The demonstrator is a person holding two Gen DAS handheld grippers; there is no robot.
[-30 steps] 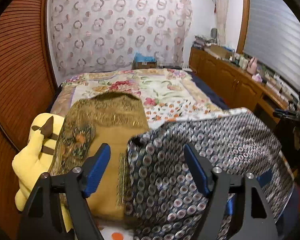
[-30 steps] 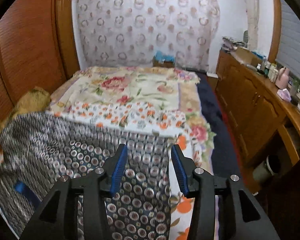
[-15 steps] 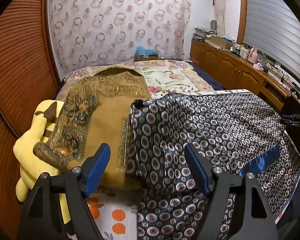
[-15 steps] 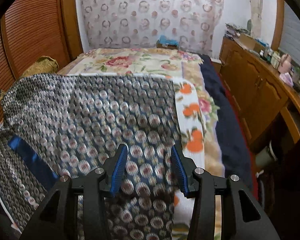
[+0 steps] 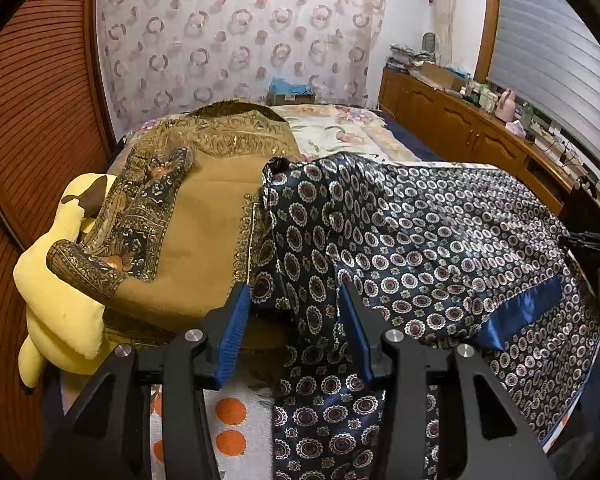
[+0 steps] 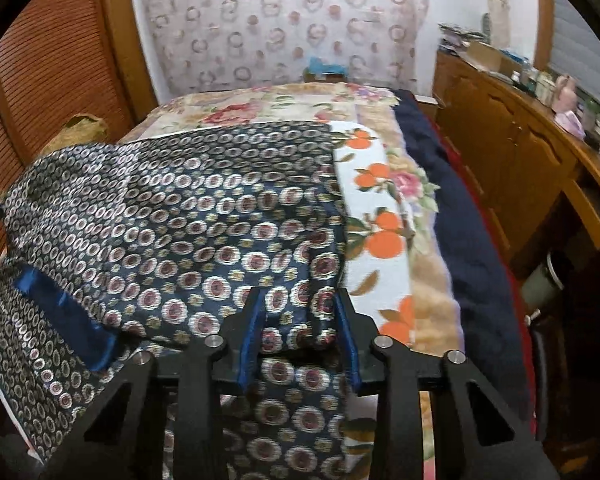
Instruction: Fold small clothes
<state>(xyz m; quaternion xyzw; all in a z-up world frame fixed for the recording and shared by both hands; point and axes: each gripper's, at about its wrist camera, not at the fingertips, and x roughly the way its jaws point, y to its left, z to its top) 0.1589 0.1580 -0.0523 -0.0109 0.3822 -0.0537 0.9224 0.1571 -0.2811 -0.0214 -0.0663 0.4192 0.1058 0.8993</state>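
A dark blue garment with a round medallion print (image 5: 440, 240) lies spread on the bed, with a plain blue band (image 5: 520, 312) near its right side. My left gripper (image 5: 294, 316) hangs low over the garment's left edge. Its jaws are closing, with a fold of the cloth between them that they do not pinch. In the right wrist view the same garment (image 6: 180, 208) fills the left half. My right gripper (image 6: 300, 316) is at the garment's right edge. Its jaws are closing too, and a bunched fold sits between the blue pads.
A mustard and gold patterned garment (image 5: 204, 216) lies to the left of the blue one, partly over a yellow plush toy (image 5: 60, 312). The bed has a floral cover with oranges (image 6: 380, 208). Wooden cabinets (image 6: 500, 140) run along the right and a slatted wooden wall (image 5: 28, 120) stands on the left.
Both grippers have come down toward the bed and their jaws have narrowed. The blue garment, raised and billowing a second ago, now lies flat on the cover.
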